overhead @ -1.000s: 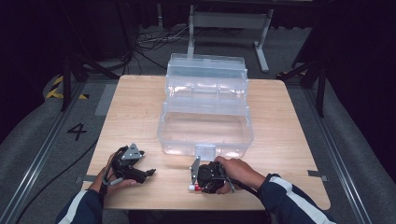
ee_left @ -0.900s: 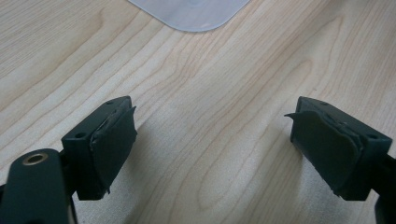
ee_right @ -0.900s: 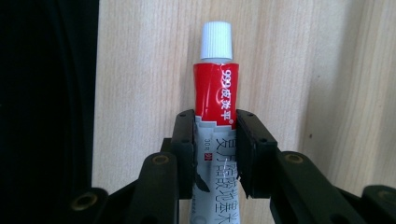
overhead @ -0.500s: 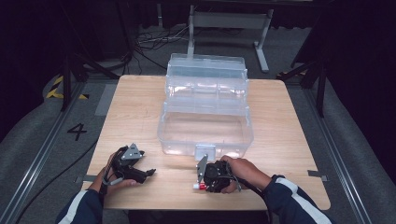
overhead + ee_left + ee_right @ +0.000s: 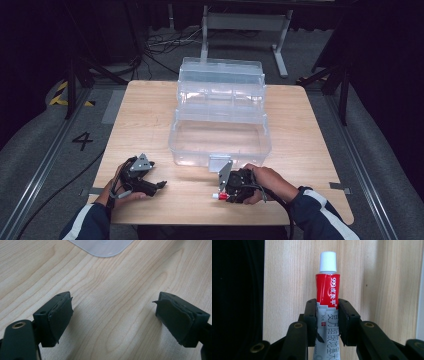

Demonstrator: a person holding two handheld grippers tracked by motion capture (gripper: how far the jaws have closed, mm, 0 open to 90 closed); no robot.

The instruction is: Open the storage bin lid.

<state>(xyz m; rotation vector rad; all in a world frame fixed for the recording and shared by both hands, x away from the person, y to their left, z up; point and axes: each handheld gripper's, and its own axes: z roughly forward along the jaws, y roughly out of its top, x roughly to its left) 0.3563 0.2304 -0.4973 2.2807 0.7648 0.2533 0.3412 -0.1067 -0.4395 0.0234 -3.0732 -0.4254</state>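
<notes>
Right tongs [image 5: 327,315]: clamped on a red-and-white ointment tube [image 5: 327,293], the two pads pressing its sides just below the red band; the white cap sticks out beyond the tips.
Left tongs [image 5: 113,315]: jaws spread wide with nothing between them, only bare wood of the counter [image 5: 120,285] under them.
What has just changed: my right hand [image 5: 265,181] has slid a little to my right along the near edge of the counter, carrying the tube with it; the left hand [image 5: 125,186] has kept its place.
What that means: I judge the pick-up is done and the carry is just starting; the tube has yet to go up and over a wall into the box.
Tube now: in the high view its red end [image 5: 216,197] peeks out at the left side of my right tongs, low over the counter, just short of the box's front wall.
Container: a clear plastic organiser box [image 5: 220,145], lid swung open, stands directly ahead of my right tongs and ahead-right of my left ones.
Front tub: the big lower tub, nearest my tongs, looks empty as far as I can see through the plastic.
Rear trays: the divided upper trays [image 5: 221,94] lie farther off; I make out nothing inside them, though glare makes it hard to be sure.
Latch: a grey clasp [image 5: 219,162] on the front wall sits just ahead of my right tongs; I judge it is the thing to clear on the way in.
Corner: a rounded corner of the box [image 5: 101,247] shows just beyond my left tongs.
</notes>
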